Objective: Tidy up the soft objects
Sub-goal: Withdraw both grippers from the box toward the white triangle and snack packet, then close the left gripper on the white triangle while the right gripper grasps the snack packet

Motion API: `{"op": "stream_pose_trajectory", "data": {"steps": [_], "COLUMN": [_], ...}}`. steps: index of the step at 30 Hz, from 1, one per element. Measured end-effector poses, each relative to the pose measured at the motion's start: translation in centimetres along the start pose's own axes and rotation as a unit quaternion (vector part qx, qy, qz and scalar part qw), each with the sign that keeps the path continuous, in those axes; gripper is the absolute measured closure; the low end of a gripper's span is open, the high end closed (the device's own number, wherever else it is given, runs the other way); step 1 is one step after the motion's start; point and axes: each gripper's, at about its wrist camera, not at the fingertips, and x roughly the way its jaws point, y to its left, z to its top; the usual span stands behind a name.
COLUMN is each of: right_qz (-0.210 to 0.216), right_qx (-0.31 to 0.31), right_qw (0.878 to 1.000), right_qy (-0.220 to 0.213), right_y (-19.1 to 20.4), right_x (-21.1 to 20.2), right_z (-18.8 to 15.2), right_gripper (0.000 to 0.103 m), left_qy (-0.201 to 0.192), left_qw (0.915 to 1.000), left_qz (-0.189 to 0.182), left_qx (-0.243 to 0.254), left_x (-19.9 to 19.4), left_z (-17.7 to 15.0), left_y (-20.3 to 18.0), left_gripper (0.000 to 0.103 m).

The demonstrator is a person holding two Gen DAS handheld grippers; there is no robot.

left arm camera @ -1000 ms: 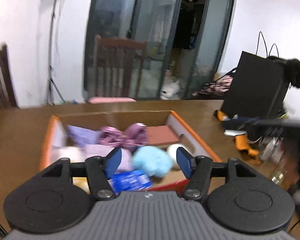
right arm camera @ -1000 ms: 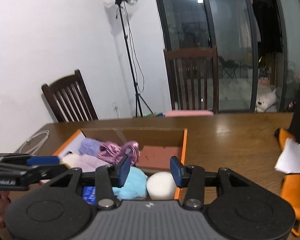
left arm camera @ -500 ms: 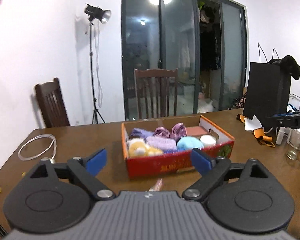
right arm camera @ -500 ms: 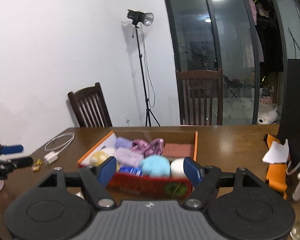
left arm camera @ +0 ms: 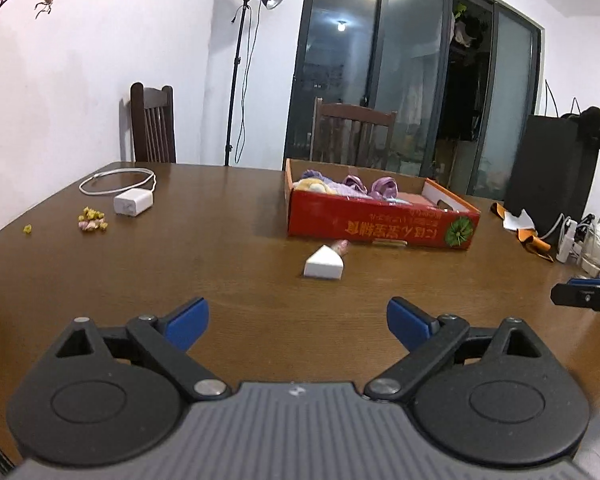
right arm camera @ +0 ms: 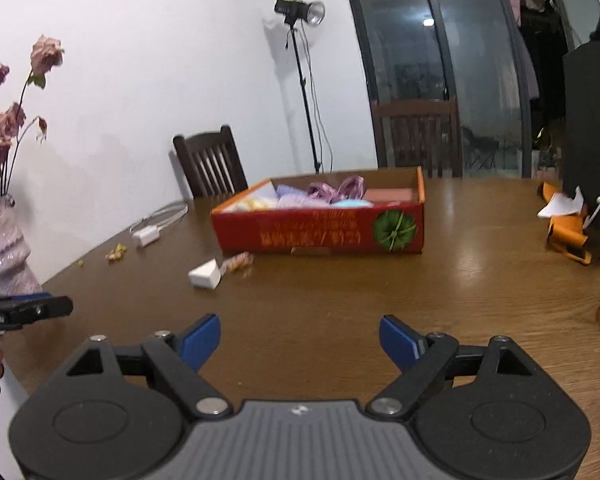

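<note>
A red cardboard box (left arm camera: pixel 380 224) (right arm camera: pixel 320 230) stands on the brown table, filled with soft things: purple cloths (left arm camera: pixel 370 186) (right arm camera: pixel 336 190), a yellow plush piece (left arm camera: pixel 310 186) and a light blue puff (right arm camera: pixel 350 203). A white wedge sponge (left arm camera: pixel 324 266) (right arm camera: pixel 205 275) and a pink wrapped piece (left arm camera: pixel 340 246) (right arm camera: pixel 238 261) lie on the table in front of the box. My left gripper (left arm camera: pixel 298 322) is open and empty, well back from the box. My right gripper (right arm camera: pixel 300 338) is open and empty too, also back from the box.
A white charger with cable (left arm camera: pixel 133 202) (right arm camera: pixel 147 235) and small dried petals (left arm camera: pixel 92 220) lie at the left. A vase with pink flowers (right arm camera: pixel 0 240) stands at the table's left edge. Orange items and paper (right arm camera: pixel 566 228), bottles (left arm camera: pixel 598 240) and a black bag (left arm camera: pixel 552 176) are at the right. Chairs stand behind.
Both grippers have pulled back from over the box to far in front of it and opened wider. The white sponge and pink piece now show on the table.
</note>
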Motion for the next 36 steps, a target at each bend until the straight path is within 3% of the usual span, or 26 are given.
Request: {"op": "stream_pose_trajectory", "data": {"steps": [4,9,15,18,19,20,24,29,36], "right_qz": [-0.001,-0.003,-0.008,-0.008,-0.005,-0.001,0.037,0.065,0.013], "right_qx": [0.003,0.001,-0.009,-0.012,-0.012,-0.011,0.006,0.009,-0.089], "right_qw": [1.000,1.000,0.999,0.999,0.999,0.999,0.997,0.994,0.992], "right_qy": [-0.003,0.015,0.036,0.043,0.043,0.043,0.060,0.089,0.087], "right_y": [0.2,0.3,0.8,1.2,1.3,1.5,2.9,6.2,10.3], "right_x": [1.1,4.4,9.1,11.6,12.3,13.0,17.6,23.8,26.9], "right_z": [0.4,1.5,3.0,3.9,4.3,4.7,6.2,6.8,5.9], "right_gripper": [0.017,0.017,0.017,0.018,0.018,0.018,0.018,0.029,0.036], "left_qy": [0.007,0.023,0.063,0.090,0.099,0.098,0.056,0.046,0.036], "left_qw": [0.9997,0.9971,0.9930,0.9920,0.9912,0.9915,0.9982,0.9964,0.9978], "left_qz": [-0.016,-0.024,-0.022,-0.049,-0.071,-0.079,-0.015,0.040,0.017], "left_qx": [0.014,0.068,0.097,0.073,0.052,0.032,-0.014,-0.058,-0.053], "left_x": [2.8,9.6,17.8,19.4,19.6,19.5,18.0,17.3,16.2], "left_z": [0.5,1.7,3.2,3.2,3.2,3.2,4.2,4.5,4.8], "left_y": [-0.9,-2.9,-3.0,-1.7,-0.9,-0.2,2.1,4.4,4.1], "left_gripper": [0.006,0.012,0.034,0.052,0.068,0.068,0.068,0.068,0.066]}}
